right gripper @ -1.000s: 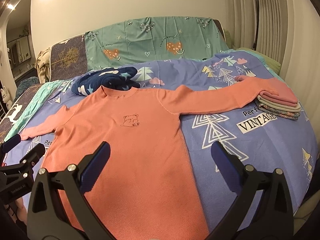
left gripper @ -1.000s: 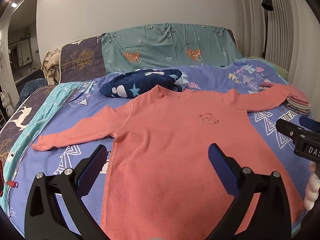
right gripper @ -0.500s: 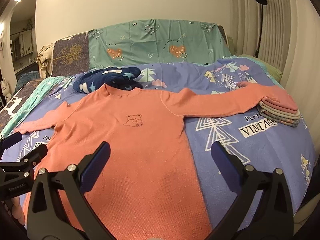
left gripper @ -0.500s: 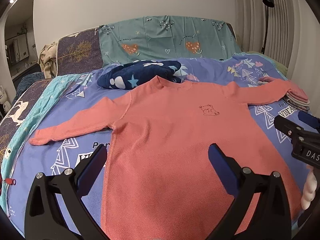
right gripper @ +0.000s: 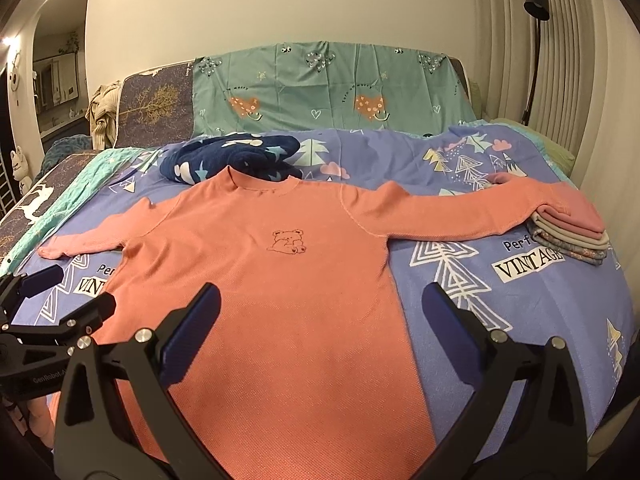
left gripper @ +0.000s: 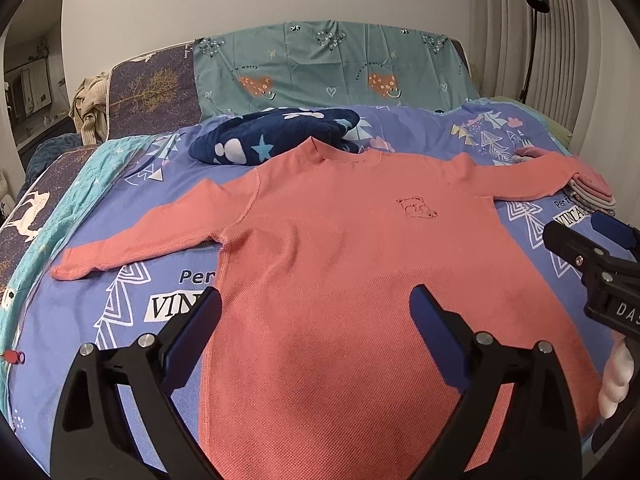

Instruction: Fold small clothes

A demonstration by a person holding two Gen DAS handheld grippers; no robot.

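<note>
the left tool [left gripper: 316,312] hovers over the shirt's hem, its jaws wide apart but closing, holding nothing; the right tool [right gripper: 320,308] gapes wide and empty too. the coral shirt [right gripper: 280,280] lies flat on the bed [right gripper: 500,312], front up, sleeves outspread, its right cuff resting on a folded stack [right gripper: 572,236].

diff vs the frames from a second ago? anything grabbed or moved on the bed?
Nothing grabbed or let go. The left gripper is beginning to close, nothing between its jaws; the right gripper stays open and empty. Both views shifted only slightly. The pink shirt lies flat as before, one sleeve still over the stack of folded clothes beside it.
</note>
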